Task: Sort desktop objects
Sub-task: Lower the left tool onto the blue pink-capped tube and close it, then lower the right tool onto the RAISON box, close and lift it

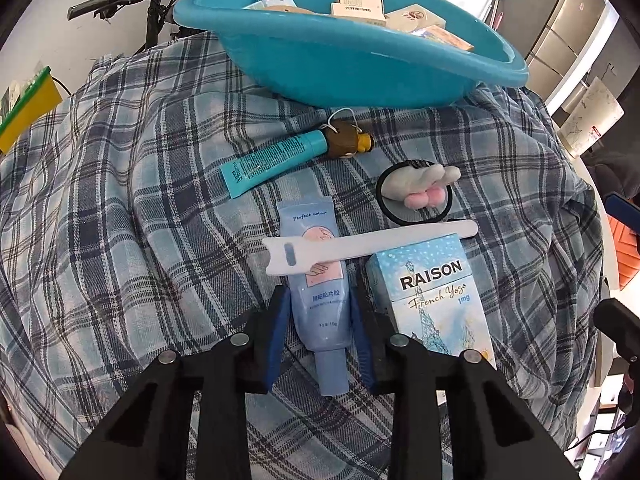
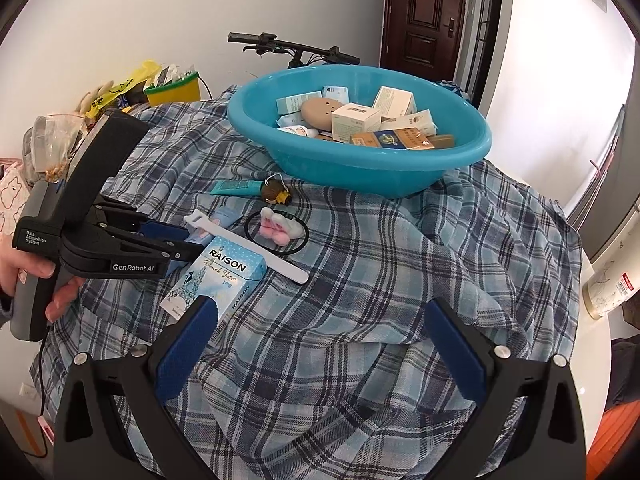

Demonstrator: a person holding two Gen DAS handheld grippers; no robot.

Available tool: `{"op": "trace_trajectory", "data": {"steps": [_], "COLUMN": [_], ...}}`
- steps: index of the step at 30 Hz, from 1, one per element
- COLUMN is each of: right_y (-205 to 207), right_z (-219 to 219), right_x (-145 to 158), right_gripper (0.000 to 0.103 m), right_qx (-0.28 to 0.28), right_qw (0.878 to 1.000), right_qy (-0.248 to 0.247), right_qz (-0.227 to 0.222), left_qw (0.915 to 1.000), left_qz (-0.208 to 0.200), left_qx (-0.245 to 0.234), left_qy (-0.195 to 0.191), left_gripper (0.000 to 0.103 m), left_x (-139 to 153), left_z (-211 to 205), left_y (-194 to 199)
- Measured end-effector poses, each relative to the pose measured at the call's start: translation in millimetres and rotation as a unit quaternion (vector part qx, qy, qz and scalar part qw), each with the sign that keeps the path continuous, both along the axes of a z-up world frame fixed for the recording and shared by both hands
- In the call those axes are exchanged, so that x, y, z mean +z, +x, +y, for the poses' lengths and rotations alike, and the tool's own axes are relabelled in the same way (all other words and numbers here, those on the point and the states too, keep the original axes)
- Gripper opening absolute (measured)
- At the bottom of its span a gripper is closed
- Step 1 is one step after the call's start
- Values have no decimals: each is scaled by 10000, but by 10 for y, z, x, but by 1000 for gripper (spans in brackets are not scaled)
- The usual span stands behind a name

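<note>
On plaid cloth [image 2: 360, 280], teal basin [image 2: 360, 164], bicycle [image 2: 296, 50] behind

Bare plaid cloth [image 2: 360, 280] is lying open on the right; on the left, the RAISON box [image 2: 218, 280], white strap [image 2: 248, 246] and hair tie [image 2: 276, 230] are crowding the route to the far basin [image 2: 360, 168].

L wrist cam low, close, R cam further back, both facing teal basin [image 1: 360, 68]

Bright, even daylight; sharp focus, strong fisheye bending at edges.
</note>
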State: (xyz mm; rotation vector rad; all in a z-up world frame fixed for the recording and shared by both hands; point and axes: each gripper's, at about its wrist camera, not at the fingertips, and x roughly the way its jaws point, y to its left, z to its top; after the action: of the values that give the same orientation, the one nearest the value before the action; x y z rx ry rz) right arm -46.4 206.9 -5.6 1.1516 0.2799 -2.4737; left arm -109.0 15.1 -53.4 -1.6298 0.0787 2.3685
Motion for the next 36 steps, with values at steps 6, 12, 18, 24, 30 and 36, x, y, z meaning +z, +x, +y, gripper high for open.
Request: {"op": "trace_trajectory", "data": {"steps": [6,12,18,24,30,36], "right_y": [-5,33,104,20,2,73], "right_z": [-8,-234,-689,-963,-1061,-1132], "right_x": [-16,-105,-311,-525,-552,-679], "right_gripper": [103,103,103,103,103,96], "right_qx": [-6,176,257,175,224,243], "right_qw": [10000,9995,9991,9980,9966,9936], "right_qy": [-19,-153,258,476,465,950], "right_qz": [-27,-216,-210,-383,-642,-566], "left_qw": [10000,9999,9996,9994,9987,9988], "left_qz": [37,125,251,253,269,263], "left_qx": [75,103,76,217,390,407], "left_qy": [-44,33,-45,-129,-159,-95], "left_gripper": [32,32,32,32,32,32], "left_x": [14,179,327,307,293,284], "left_z": [5,-102,-187,-394,-589,-604], "left_y": [14,81,160,222,235,244]}}
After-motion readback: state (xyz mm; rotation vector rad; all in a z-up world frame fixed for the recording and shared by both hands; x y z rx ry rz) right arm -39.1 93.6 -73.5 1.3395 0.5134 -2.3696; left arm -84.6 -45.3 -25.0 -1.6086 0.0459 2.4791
